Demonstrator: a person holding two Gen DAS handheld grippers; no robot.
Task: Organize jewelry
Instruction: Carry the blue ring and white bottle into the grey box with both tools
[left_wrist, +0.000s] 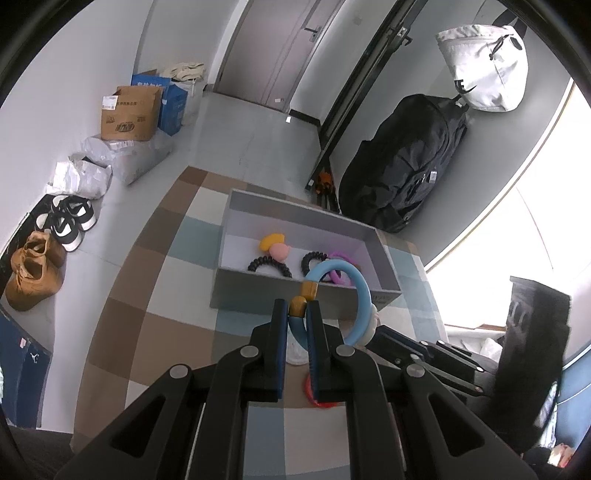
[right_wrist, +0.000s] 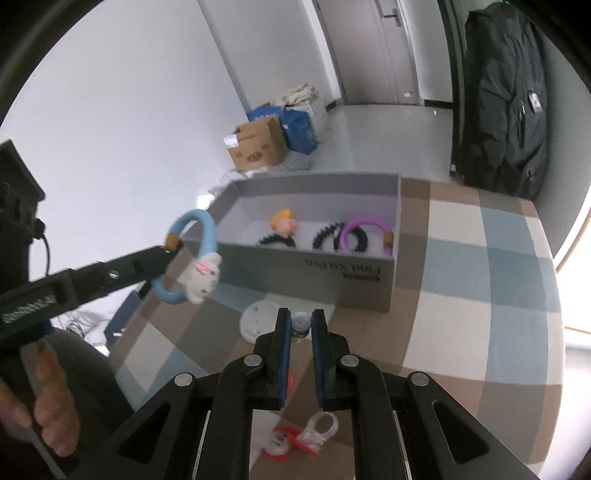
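Cardboard box (left_wrist: 129, 114) beside blue box (left_wrist: 171, 105), shoes (left_wrist: 70, 219), black backpack (left_wrist: 402, 162) against wall.

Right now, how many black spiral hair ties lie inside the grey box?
2. One black spiral tie lies left, below the yellow-pink piece; the other black tie lies right, overlapping the purple ring. The box's front wall may hide more.

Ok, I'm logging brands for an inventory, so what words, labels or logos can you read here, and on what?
"Find X9 Pro", upside down, on the front wall of the grey box; the smaller print beneath it is blurred.
White lettering on the side of the left gripper: too blurred to read.
Print on the cardboard box and the blue carton: too small to read.
Black logo on the white bag: no words.
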